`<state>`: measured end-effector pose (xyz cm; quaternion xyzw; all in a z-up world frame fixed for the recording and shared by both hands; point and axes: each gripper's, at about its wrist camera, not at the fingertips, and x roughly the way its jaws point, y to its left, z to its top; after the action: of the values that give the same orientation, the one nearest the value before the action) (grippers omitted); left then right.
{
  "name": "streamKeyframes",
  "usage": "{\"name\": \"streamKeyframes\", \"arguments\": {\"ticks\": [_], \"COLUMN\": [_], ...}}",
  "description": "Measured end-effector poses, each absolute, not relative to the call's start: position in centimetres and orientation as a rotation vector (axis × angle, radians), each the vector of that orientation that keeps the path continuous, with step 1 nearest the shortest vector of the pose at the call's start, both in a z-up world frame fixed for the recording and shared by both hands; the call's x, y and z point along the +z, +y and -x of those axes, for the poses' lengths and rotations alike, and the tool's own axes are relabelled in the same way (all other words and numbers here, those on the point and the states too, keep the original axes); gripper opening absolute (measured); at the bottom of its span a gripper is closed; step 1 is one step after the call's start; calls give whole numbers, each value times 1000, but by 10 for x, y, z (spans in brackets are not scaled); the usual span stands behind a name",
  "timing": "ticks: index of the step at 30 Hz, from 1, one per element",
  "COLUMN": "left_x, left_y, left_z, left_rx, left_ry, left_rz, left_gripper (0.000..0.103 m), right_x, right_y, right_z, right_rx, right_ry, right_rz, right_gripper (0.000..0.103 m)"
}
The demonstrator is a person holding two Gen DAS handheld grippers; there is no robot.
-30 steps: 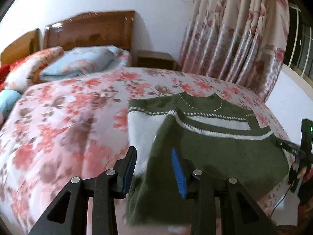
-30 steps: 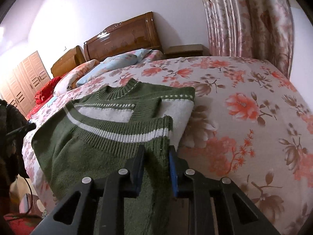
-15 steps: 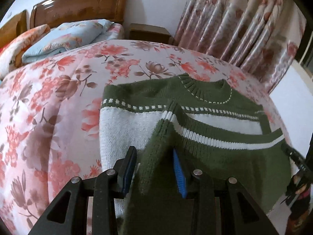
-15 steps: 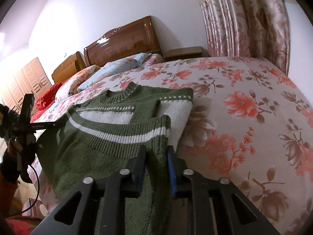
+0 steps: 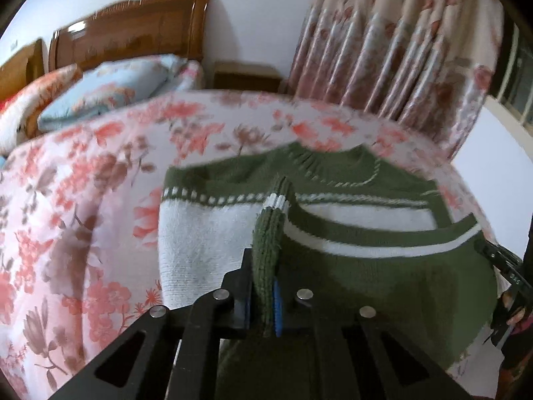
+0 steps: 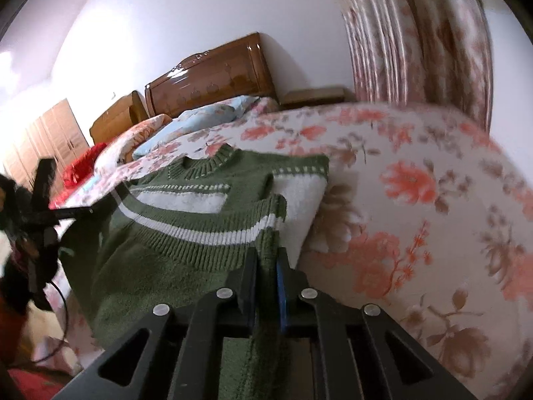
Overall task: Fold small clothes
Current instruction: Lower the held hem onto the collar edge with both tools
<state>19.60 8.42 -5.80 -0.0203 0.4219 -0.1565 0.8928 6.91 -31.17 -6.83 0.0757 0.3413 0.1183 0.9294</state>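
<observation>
A: What sits around you on that bed (image 5: 83,180)?

B: You have a floral bedspread, pink and coral blooms on pale cloth, running under everything. Behind it stands a glossy wooden headboard (image 5: 133,30), with a light blue pillow (image 5: 106,93) and a coral-flowered one (image 5: 30,100) against it. A small wooden nightstand (image 5: 246,78) sits between the headboard and the pleated, flower-printed curtain (image 5: 383,46). From your right wrist view you also catch wooden wardrobe doors (image 6: 46,140) far off and a red cloth (image 6: 80,166) near the pillows.

A: And the sweater (image 5: 366,233)?

B: It lies near the bed's front edge, a chunky green knit with ribbed collar, white bands and a fuzzy white panel. Its striped hem is lifted and drawn up over the chest.

A: What are my grippers doing?

B: Your left gripper (image 5: 261,286) has its jaws nearly closed, pinching a thick folded ridge of the green knit. Your right gripper (image 6: 266,273) is likewise clamped tight on the hem's other corner, the ribbing squeezed between black and blue pads.

A: Anything in the way?

B: Only your other gripper shows at the frame's edge in each view; the raised fold hides part of the white panel.
</observation>
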Motion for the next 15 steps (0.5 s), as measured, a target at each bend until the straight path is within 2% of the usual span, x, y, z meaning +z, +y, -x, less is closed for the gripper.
{"name": "streamKeyframes", "arguments": {"ticks": [4, 9, 12, 15], "left_x": [-24, -3, -20, -65], "left_y": [92, 112, 115, 112], "left_z": [-186, -239, -279, -302], "left_rx": [-341, -269, -211, -184], "left_ry": [787, 785, 844, 965], "left_rz": [85, 173, 179, 183], "left_gripper": [8, 9, 9, 9], "right_x": [-34, 5, 12, -17], "right_y": [-298, -289, -290, -288], "right_z": [-68, -121, -169, -213], "right_rx": [243, 229, 200, 161], "right_ry": [619, 578, 592, 703], "right_rz": [-73, 5, -21, -29], "right_gripper": [103, 103, 103, 103]}}
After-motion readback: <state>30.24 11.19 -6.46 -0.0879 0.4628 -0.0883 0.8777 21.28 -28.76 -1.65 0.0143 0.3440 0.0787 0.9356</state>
